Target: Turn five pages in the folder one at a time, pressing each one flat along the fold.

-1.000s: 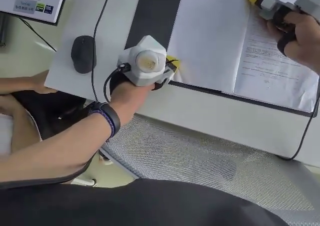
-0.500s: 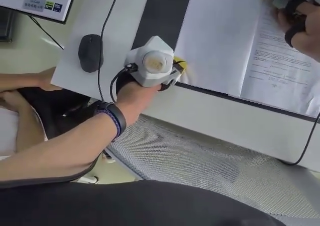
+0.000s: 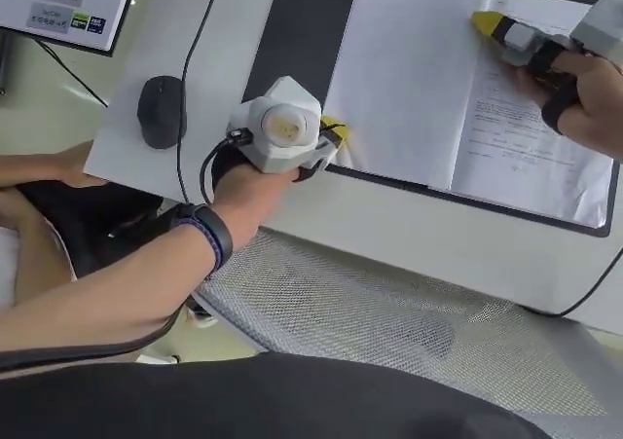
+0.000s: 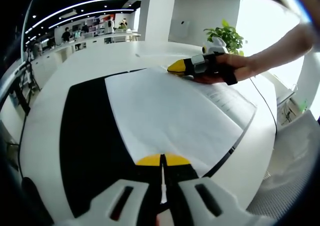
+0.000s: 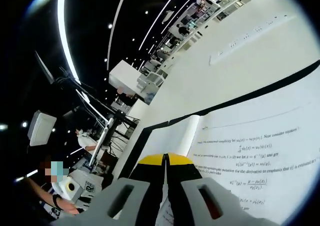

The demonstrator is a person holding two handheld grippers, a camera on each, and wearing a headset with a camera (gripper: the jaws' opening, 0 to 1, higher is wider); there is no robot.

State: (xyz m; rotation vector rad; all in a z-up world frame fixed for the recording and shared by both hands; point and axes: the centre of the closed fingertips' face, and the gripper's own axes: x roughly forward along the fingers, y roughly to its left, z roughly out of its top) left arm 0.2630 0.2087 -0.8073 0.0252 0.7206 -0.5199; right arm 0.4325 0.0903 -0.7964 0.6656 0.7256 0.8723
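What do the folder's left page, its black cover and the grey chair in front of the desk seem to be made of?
Left page: thin white paper, matte; its lower corner crinkles softly.
Black cover: probably plastic or coated card, since it looks smooth, flat and dull; which of the two is hard to tell.
Grey chair: woven mesh fabric, with an open weave visible across it.

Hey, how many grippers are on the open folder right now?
2. The left gripper sits at the near corner of the blank left page, jaws shut. The right gripper rests by the fold near the far edge of the folder, jaws shut too.
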